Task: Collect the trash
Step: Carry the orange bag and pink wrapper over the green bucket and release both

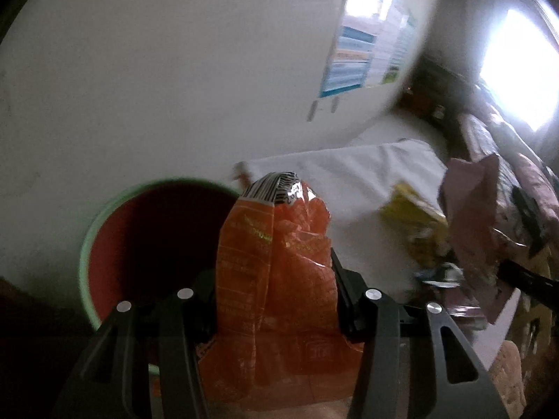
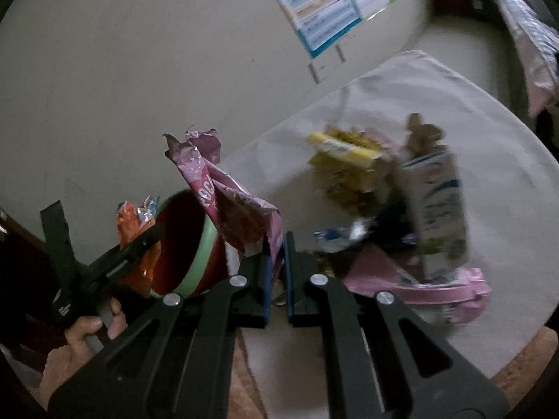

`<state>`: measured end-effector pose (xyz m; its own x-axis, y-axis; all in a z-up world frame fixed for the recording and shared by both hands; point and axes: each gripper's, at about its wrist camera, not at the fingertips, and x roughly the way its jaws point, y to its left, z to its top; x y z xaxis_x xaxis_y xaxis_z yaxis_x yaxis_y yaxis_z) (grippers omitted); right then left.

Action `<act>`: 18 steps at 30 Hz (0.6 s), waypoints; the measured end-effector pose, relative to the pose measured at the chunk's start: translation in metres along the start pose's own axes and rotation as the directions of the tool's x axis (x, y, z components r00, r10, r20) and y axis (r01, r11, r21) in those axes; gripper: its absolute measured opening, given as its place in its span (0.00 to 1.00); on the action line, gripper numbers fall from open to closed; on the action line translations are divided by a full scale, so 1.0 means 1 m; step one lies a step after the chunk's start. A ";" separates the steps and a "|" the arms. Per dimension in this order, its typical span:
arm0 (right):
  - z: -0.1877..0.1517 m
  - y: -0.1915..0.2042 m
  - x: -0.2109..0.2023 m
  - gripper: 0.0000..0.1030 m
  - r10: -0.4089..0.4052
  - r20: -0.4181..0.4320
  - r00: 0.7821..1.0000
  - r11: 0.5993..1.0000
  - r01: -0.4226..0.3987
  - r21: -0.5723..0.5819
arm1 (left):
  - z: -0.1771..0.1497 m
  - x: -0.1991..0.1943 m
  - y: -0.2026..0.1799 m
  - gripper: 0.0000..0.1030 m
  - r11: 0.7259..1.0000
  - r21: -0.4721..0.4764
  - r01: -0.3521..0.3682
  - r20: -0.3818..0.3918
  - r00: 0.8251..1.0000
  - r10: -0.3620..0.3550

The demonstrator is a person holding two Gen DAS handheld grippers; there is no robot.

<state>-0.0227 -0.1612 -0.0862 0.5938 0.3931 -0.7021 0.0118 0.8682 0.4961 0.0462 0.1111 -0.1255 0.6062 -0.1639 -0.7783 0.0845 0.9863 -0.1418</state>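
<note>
Crumpled orange wrapper point(image 1: 276, 262) upright beside red bin point(image 1: 146, 241), pink wrapper point(image 2: 230, 206) raised, both clamped

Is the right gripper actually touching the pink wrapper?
Touching. The right wrist view shows the right gripper shut on the pink wrapper, its lower edge pinched between the pads.

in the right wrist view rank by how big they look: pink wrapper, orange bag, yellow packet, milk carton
1. Pink wrapper, though it sits close to the camera in the right tongs.
2. Milk carton and yellow packet look alike; blur makes it unsure.
3. Orange bag, partly hidden by the left tongs.
</note>
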 end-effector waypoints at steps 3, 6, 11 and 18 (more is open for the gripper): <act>0.002 0.022 0.015 0.07 -0.007 -0.030 1.000 0.999 0.006 -0.046 | -0.002 0.001 0.028 0.46 0.998 -0.056 -0.033 -0.006 0.999 0.032; 0.007 0.046 0.033 0.07 0.009 -0.060 0.998 0.997 -0.013 -0.072 | -0.006 0.003 0.049 0.46 0.994 -0.084 -0.066 -0.013 0.998 0.065; 0.015 0.083 0.062 0.07 0.016 -0.087 0.996 0.991 -0.028 -0.134 | -0.011 0.008 0.081 0.46 0.985 -0.141 -0.094 -0.040 0.995 0.089; 0.019 0.122 0.098 0.07 0.013 -0.129 0.992 0.981 -0.038 -0.189 | -0.017 0.012 0.106 0.48 0.979 -0.173 -0.112 -0.062 0.993 0.103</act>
<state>0.0521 -0.0218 -0.0850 0.4853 0.4403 -0.7554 -0.1625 0.8943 0.4169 0.0493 0.2131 -0.1601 0.5614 -0.0626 -0.8252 -0.1221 0.9800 -0.1574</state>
